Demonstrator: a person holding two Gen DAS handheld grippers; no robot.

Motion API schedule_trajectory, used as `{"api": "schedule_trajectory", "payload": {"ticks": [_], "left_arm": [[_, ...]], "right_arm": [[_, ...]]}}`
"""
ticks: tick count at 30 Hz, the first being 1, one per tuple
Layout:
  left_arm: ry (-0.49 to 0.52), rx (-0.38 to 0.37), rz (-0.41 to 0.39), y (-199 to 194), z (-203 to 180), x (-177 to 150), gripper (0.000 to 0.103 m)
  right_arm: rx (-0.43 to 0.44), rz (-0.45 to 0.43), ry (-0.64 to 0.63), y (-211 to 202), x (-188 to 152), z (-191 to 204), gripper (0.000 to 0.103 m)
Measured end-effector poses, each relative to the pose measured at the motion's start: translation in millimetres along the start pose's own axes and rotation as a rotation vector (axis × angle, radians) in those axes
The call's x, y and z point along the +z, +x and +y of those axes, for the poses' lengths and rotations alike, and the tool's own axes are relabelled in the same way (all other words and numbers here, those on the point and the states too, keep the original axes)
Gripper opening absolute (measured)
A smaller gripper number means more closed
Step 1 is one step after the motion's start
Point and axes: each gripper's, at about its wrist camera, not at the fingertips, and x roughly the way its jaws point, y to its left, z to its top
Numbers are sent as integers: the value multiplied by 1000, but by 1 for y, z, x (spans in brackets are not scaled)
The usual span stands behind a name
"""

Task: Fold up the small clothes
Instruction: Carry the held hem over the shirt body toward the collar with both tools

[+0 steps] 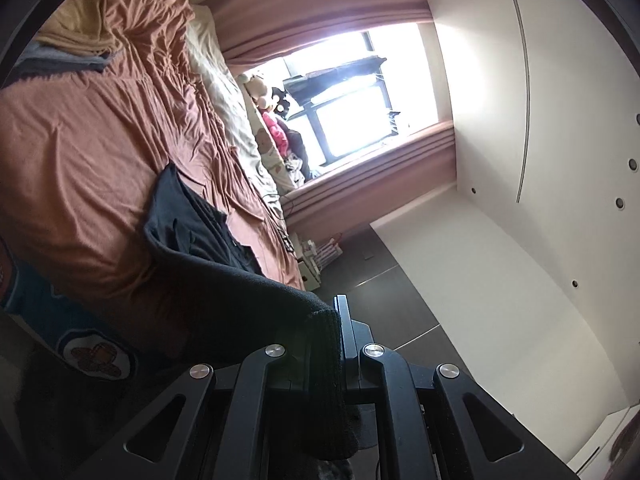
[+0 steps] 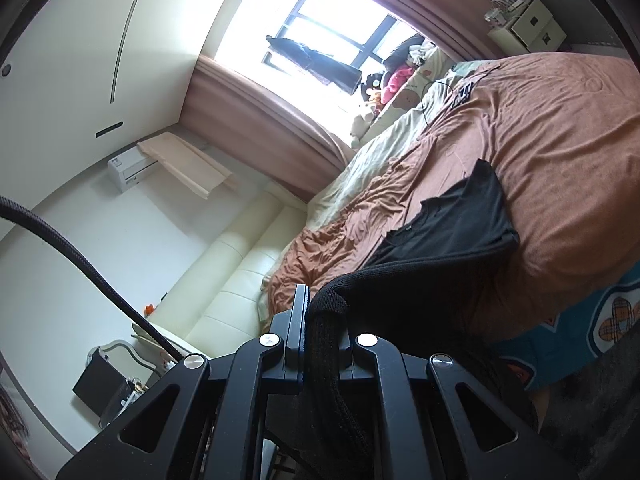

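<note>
Left tool and right tool are each clamped tight on a ribbed corner of the black knit garment, which spans between them — raised above the bed. A second black garment lies flat on the brown bedcover, toward 12 o'clock of the right tool. Judged step: spreading before folding — next, the held edge needs lowering evenly onto the bed.
</note>
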Motion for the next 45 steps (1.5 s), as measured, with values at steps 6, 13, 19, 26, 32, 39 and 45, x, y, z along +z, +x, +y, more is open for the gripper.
{"api": "schedule_trajectory", "payload": {"ticks": [6,13,19,26,32,39,45], "left_arm": [[19,8,16,35,-14,32,9],[54,37,50,86,-26,80,9],[94,75,76,130,-32,121,9],[94,137,102,182,-14,158,9],[95,202,129,224,9,181,9],[101,284,178,273,40,196,9],[76,357,220,312,82,203,9]], "right_arm": [[-12,24,-8,25,34,5,6],[-33,26,-38,66,82,10,6],[-54,35,-58,105,113,10,6],[-96,64,-78,148,142,4,6],[-128,98,-83,184,161,-6,6],[-194,146,-60,227,181,-26,6],[-254,195,-35,261,186,-46,6]]}}
